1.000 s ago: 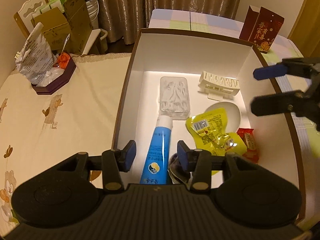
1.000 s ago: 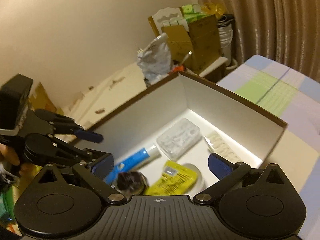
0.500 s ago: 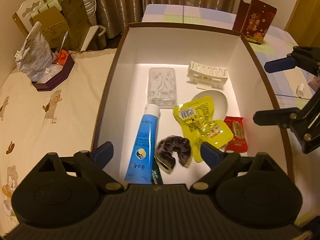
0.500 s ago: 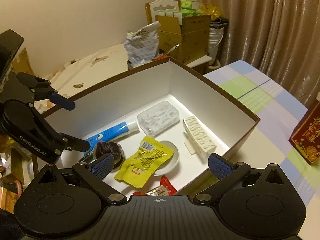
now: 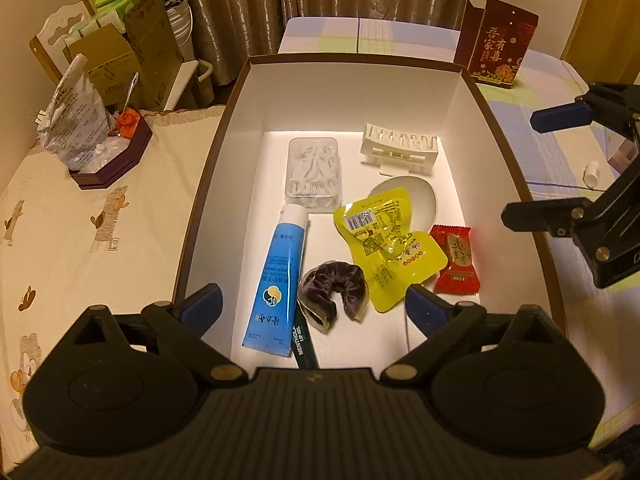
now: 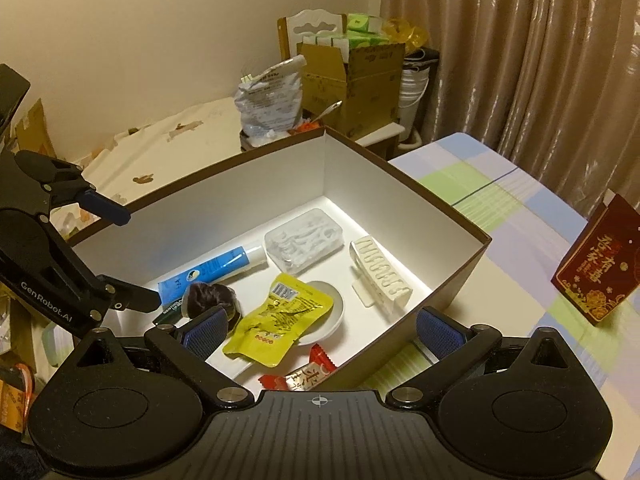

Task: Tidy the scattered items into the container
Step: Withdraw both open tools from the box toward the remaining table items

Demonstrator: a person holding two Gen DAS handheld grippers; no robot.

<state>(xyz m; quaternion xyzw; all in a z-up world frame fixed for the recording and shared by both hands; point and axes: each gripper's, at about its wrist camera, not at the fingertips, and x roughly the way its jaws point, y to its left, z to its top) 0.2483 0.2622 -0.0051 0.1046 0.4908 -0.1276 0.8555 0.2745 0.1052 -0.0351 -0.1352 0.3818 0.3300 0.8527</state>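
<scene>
**A:** What fills the left wrist view?

**B:** The big open cardboard box with brown outside and white inside, sitting mid-frame on a cream cloth printed with small brown animals. A pastel checked cloth runs along its right side.

**A:** And inside it?

**B:** Largest first: a blue-and-white squeeze tube lying lengthwise left of centre, over a dark green stick that pokes out at its lower end. Above it is a clear plastic lidded case, and at upper right a white ribbed plastic rack. A crinkled yellow foil snack pouch lies partly over a small white round dish. Then a dark purple velvet scrunchie just right of the tube, and a small red wrapped candy at the pouch's right edge.

**A:** The tools?

**B:** The left gripper hangs over the box's near end, at the bottom of the frame, its jaws opening and already wide, with nothing pinched (the tube and scrunchie lie on the floor below). The right gripper is spread wide and empty too, at the box's near corner in its own view.

**A:** Anything outside?

**B:** A red gift box with gold characters stands upper right, beyond the box.
</scene>
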